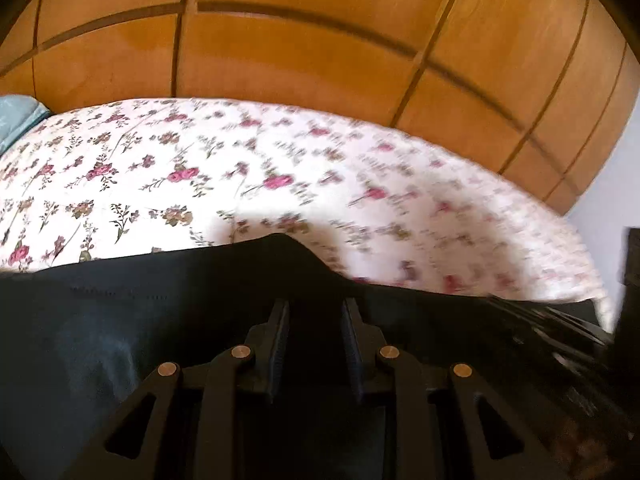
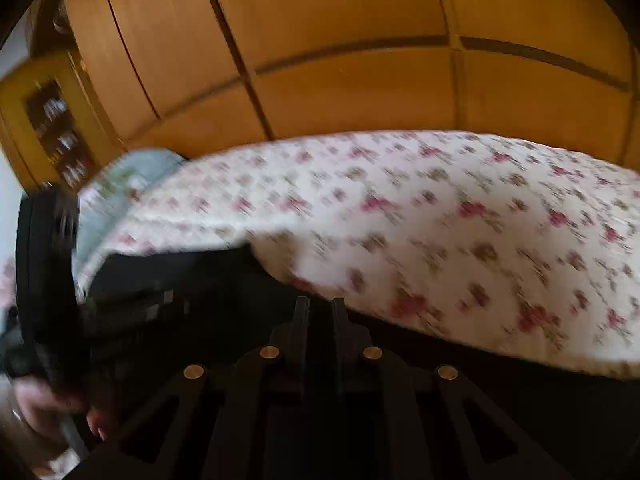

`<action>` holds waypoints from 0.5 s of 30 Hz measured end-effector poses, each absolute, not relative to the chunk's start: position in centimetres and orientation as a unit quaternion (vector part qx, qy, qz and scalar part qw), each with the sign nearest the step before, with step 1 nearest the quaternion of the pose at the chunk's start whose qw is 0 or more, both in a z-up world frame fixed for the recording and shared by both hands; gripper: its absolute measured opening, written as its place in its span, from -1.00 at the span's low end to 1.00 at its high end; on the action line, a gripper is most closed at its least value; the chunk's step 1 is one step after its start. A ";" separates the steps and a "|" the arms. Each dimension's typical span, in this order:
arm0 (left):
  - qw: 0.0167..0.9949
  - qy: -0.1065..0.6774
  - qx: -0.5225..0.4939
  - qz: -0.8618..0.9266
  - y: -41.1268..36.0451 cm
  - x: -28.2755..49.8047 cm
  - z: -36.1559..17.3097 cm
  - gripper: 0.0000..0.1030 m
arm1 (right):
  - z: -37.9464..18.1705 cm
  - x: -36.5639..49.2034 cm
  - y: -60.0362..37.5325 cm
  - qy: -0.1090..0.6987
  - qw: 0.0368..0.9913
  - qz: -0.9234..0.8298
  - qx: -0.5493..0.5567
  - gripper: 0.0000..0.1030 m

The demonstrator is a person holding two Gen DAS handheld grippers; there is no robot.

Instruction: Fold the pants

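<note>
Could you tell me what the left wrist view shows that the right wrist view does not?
Only the left wrist view shows the left gripper from behind, with black fabric bunched between its fingers and a peak of it raised just ahead.

Only the right wrist view shows the right gripper, its fingers nearly together on the fabric, a glass-fronted cabinet at far left, and a hand at lower left.

Both show the black pants, the floral bedsheet, a pale blue pillow and the wooden wardrobe behind the bed.

Left gripper [image 1: 316,308] has its jaws partway apart, tilted downward. Right gripper [image 2: 320,306] is pinched nearly shut, also tilted down. A hand [image 2: 44,408] shows, blurry.
</note>
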State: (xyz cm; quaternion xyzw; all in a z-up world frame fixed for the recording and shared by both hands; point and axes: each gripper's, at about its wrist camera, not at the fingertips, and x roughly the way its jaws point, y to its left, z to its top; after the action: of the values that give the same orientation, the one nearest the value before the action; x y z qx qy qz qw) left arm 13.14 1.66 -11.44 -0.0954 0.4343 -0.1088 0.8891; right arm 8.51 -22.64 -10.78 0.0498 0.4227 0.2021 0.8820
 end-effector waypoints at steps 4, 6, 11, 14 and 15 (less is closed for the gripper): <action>0.886 0.430 -0.135 -0.110 3.1 13.6 -12.8 -0.53 | -12.5 8.7 -24.5 0.430 0.884 0.168 0.078 -0.87; 0.885 0.428 -0.146 -0.114 3.4 13.6 -13.1 -0.54 | -13.2 8.9 -25.0 0.427 0.885 0.159 0.099 -0.89; 0.888 0.425 -0.135 -0.112 3.0 13.4 -12.9 -0.54 | -13.6 8.9 -25.5 0.423 0.882 0.169 0.121 -0.89; 0.886 0.426 -0.140 -0.117 3.0 13.2 -12.5 -0.51 | -13.2 8.6 -26.3 0.420 0.878 0.177 0.149 -0.88; 0.886 0.427 -0.142 -0.112 3.0 12.7 -12.1 -0.50 | -12.7 8.2 -26.6 0.416 0.878 0.178 0.157 -0.78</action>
State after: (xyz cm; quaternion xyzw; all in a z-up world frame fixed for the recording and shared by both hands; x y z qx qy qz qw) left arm 12.74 3.04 -12.14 -0.1421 0.4271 -0.1116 0.8860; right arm 8.18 -26.64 -12.70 0.1574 0.4161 0.1778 0.8778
